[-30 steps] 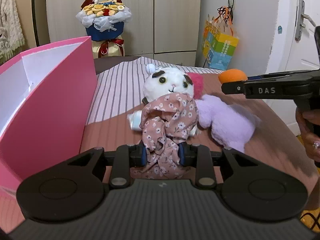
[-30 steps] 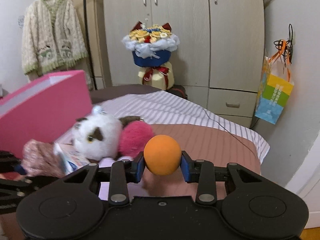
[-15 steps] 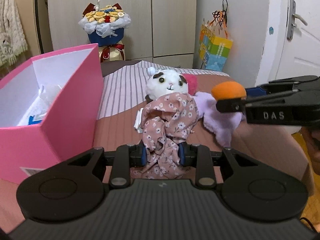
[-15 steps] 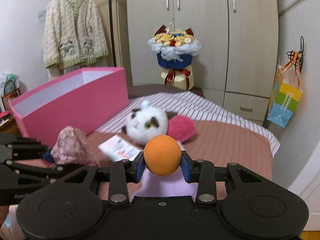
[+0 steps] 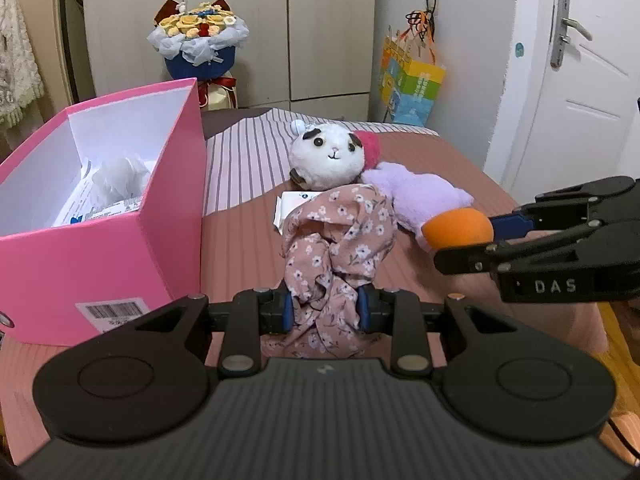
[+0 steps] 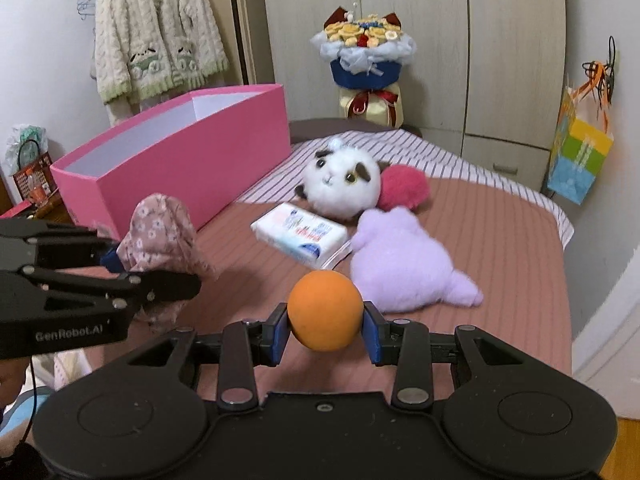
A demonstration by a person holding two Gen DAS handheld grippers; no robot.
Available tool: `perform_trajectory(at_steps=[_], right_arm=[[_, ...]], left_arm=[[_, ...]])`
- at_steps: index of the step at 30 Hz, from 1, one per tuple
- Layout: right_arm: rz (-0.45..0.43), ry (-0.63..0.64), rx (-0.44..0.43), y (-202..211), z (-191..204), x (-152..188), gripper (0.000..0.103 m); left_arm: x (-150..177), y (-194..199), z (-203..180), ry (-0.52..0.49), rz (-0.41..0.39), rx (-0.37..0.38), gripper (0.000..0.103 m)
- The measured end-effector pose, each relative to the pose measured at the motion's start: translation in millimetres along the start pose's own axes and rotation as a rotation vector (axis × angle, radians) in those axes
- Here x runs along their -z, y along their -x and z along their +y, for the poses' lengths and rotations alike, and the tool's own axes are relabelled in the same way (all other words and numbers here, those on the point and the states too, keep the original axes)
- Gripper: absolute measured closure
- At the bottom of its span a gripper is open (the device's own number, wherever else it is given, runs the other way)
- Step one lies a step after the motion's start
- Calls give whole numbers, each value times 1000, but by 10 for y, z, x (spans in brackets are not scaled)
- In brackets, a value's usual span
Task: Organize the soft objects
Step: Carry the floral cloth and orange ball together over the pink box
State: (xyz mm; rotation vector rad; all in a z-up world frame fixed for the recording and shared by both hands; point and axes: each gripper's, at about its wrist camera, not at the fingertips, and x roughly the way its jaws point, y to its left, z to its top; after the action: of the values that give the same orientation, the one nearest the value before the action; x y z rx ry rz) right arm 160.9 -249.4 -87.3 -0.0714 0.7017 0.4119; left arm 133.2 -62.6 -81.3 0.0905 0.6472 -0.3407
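Observation:
My left gripper (image 5: pixel 324 309) is shut on a bunched pink floral cloth (image 5: pixel 340 240), held above the bed in front of the pink box (image 5: pixel 100 248). The same cloth (image 6: pixel 164 236) shows at the left of the right wrist view. My right gripper (image 6: pixel 325 332) is shut on an orange ball (image 6: pixel 325 310); that ball (image 5: pixel 456 232) appears at the right of the left wrist view. On the bed lie a white cat plush (image 6: pixel 342 180), a magenta fluffy toy (image 6: pixel 404 186), a lilac plush (image 6: pixel 404 260) and a white tissue pack (image 6: pixel 300 232).
The open pink box (image 6: pixel 192 148) stands at the bed's left and holds white packets (image 5: pixel 108 184). A flower bouquet (image 6: pixel 366 60) and wardrobe stand behind the bed. A colourful gift bag (image 6: pixel 580 156) hangs on the right wall, near a white door (image 5: pixel 576 80).
Both grippers have drawn back from the plush toys, which look farther away. The pink box's open inside has come into view on the left. Both grips are unchanged.

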Motion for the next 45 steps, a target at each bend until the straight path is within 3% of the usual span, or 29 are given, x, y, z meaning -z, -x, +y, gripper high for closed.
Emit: perform_trajectory(at_steps=[9, 15, 20, 27, 35, 45], right_arm=[[58, 12, -48, 161, 279, 48, 60], [82, 46, -104, 258, 502, -3, 60], [104, 56, -155, 326, 667, -118, 60], [119, 103, -239, 396, 940, -365, 60], [71, 175, -321, 375, 1282, -680, 60], [-30, 194, -346, 23, 1447, -1192, 60]], left_arm=[[-6, 228, 157, -15, 65, 37, 75], [-70, 502, 257, -83, 65, 19, 75], [-160, 670, 456, -80, 147, 102, 75], [-240, 889, 983, 58, 257, 215, 75], [-494, 1241, 1488, 74, 137, 87, 75], [-853, 993, 1856, 98, 24, 104, 75]])
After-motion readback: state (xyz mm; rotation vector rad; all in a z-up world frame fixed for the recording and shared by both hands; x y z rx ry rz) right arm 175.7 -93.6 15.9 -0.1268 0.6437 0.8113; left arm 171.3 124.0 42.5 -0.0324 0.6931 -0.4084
